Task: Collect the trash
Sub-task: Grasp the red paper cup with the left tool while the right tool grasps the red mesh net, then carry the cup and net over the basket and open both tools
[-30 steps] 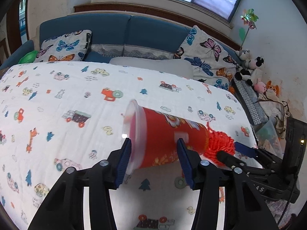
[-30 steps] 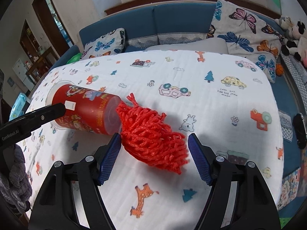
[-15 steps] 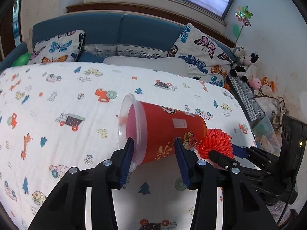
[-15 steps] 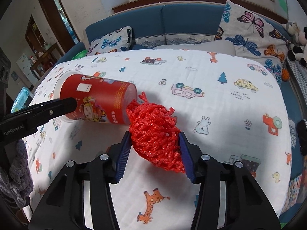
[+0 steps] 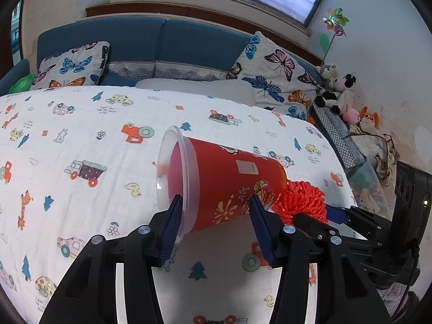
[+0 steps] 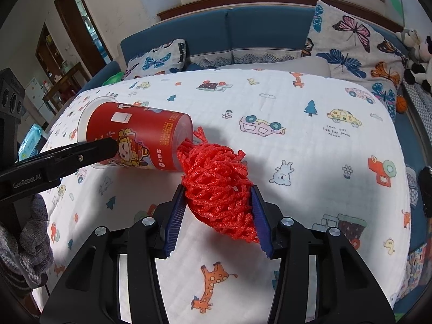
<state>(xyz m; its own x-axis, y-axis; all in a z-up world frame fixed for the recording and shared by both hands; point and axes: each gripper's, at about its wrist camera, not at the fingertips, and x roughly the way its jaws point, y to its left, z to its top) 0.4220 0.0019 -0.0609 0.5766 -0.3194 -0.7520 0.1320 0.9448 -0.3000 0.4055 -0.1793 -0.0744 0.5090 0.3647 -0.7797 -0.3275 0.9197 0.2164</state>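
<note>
Right fingers (image 6: pixel 218 216) now clenched on red net (image 6: pixel 216 186); left fingers (image 5: pixel 216 224) clamping cup (image 5: pixel 226 186).

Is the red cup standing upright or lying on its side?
On its side. The red cup is held between the left gripper fingers, its wide rim facing sideways and its narrow base toward the red foam net.

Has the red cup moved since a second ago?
Yes. The red cup has lifted and tipped off the printed sheet, its rim rising toward the sofa.
</note>
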